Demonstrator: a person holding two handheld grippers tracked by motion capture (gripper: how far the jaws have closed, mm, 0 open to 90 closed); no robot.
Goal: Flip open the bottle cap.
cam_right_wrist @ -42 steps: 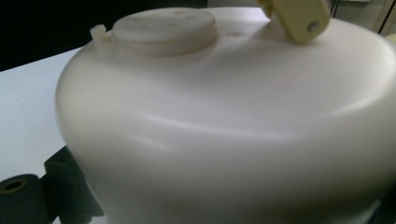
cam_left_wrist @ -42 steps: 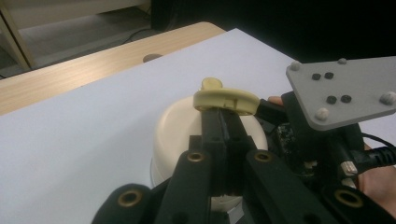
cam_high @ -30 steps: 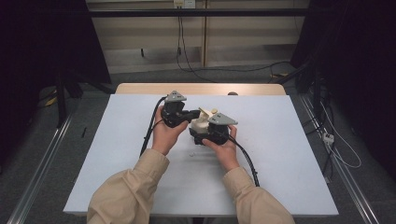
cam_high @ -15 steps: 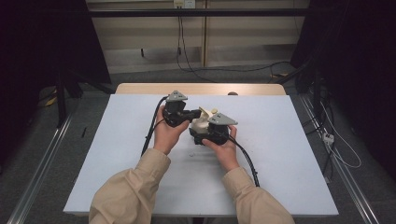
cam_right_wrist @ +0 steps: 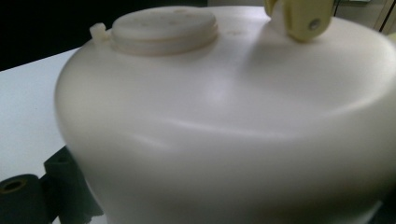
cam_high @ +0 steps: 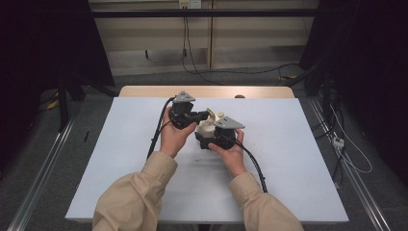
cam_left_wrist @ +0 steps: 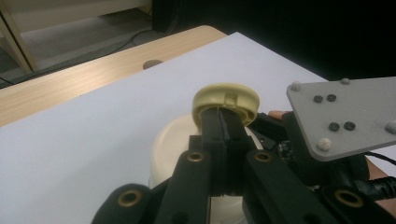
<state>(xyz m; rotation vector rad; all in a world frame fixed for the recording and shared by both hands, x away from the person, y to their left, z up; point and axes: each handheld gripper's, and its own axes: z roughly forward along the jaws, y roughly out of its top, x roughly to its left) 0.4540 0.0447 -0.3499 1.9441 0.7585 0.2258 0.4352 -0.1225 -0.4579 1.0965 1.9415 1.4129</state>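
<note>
A cream-white plastic container (cam_high: 207, 127) sits just above the white table, between both hands. In the right gripper view its rounded body (cam_right_wrist: 224, 130) is very close, with a flat round lid (cam_right_wrist: 166, 28) on top. A pale yellow round cap (cam_left_wrist: 226, 98) stands on edge at the container's top. My left gripper (cam_left_wrist: 225, 122) is shut on the rim of this cap, its jaws pressed together. In the high view the left gripper (cam_high: 207, 114) reaches in from the left. My right gripper (cam_high: 206, 135) grips the container's body; one black finger (cam_right_wrist: 23, 193) lies against its side.
The white table top (cam_high: 298, 159) lies over a wooden table whose far strip (cam_high: 144, 91) has a round hole (cam_left_wrist: 152, 64). Black cables (cam_high: 252, 161) trail from both grippers across the table. Metal rails run along both sides of the table on the floor.
</note>
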